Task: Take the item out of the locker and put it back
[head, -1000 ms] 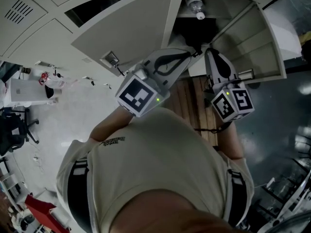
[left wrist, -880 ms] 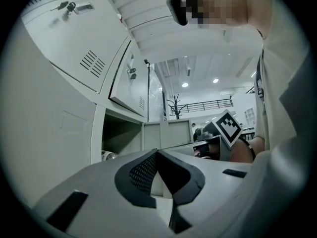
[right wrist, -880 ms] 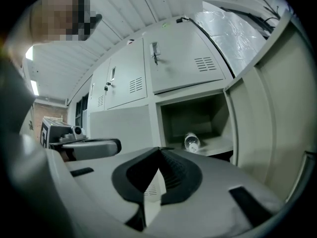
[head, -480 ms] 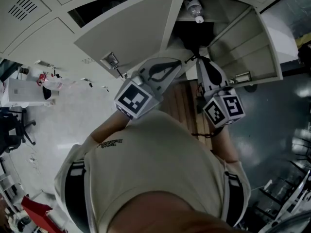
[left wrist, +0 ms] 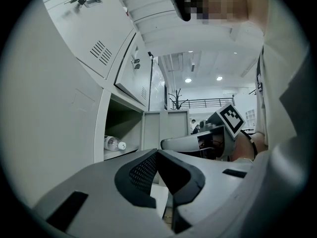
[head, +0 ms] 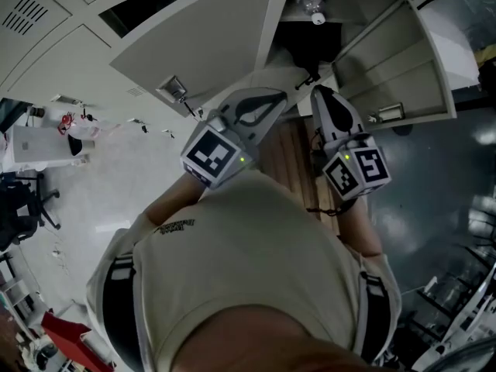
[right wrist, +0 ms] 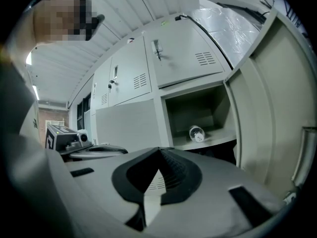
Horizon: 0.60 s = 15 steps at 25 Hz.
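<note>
- Head view: a person in a beige shirt (head: 256, 262) stands before a pale grey locker (head: 46, 22); two doors hang open, one on the left (head: 209, 45) and one on the right (head: 403, 60)
- Between these doors a clear bottle (head: 308, 3) with a white cap lies on its side on the shelf of the open compartment (head: 355, 0); nothing touches it
- The left gripper (head: 288, 98) and the right gripper (head: 318, 93) are held side by side, near each other, both pointing at the locker; their tips are below the bottle and apart from it; each carries a marker cube at its rear
- Left gripper view: the left gripper's (left wrist: 157, 151) jaws are pressed together at the tips, with nothing between them; the bottle (left wrist: 113, 143) lies in the open compartment up and to the left, well apart from the tips; the right gripper (left wrist: 171, 144) reaches in from the right beside it, its marker cube (left wrist: 232, 119) facing the camera
- Right gripper view: the right gripper's (right wrist: 159, 150) jaws are fully closed and empty; the bottle (right wrist: 196, 133) lies on its side on the compartment shelf, ahead and to the right, cap end toward the camera; an open door (right wrist: 277, 113) stands at the right edge; the left gripper (right wrist: 94, 150) shows low on the left
</note>
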Motion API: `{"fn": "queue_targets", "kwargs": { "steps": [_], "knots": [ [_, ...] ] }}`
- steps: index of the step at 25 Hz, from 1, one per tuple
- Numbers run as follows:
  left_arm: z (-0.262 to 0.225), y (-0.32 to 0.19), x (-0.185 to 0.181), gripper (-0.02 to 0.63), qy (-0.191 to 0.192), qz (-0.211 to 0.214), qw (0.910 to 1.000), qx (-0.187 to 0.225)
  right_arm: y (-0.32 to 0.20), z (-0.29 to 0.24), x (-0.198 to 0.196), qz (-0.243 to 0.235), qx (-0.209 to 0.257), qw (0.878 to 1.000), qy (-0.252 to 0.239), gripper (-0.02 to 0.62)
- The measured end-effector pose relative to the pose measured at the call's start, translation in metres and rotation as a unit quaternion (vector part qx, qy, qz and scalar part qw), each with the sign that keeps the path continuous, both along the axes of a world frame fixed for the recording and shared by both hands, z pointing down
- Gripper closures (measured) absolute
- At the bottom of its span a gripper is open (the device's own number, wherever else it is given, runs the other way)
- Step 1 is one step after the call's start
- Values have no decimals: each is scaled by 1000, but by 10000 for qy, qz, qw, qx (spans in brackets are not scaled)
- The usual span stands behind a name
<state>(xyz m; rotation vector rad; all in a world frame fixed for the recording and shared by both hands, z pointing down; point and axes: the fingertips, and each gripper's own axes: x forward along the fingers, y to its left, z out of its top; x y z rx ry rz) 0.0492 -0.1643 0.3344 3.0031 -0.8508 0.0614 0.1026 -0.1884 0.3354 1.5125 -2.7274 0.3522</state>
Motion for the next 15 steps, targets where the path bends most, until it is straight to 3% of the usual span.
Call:
{"fn": "queue_targets", "kwargs": {
  "steps": [15],
  "knots": [
    [3, -4, -8, 598, 0, -15, 9999, -105, -2, 5, -2, 64, -65, 9999, 52, 594]
  ]
}}
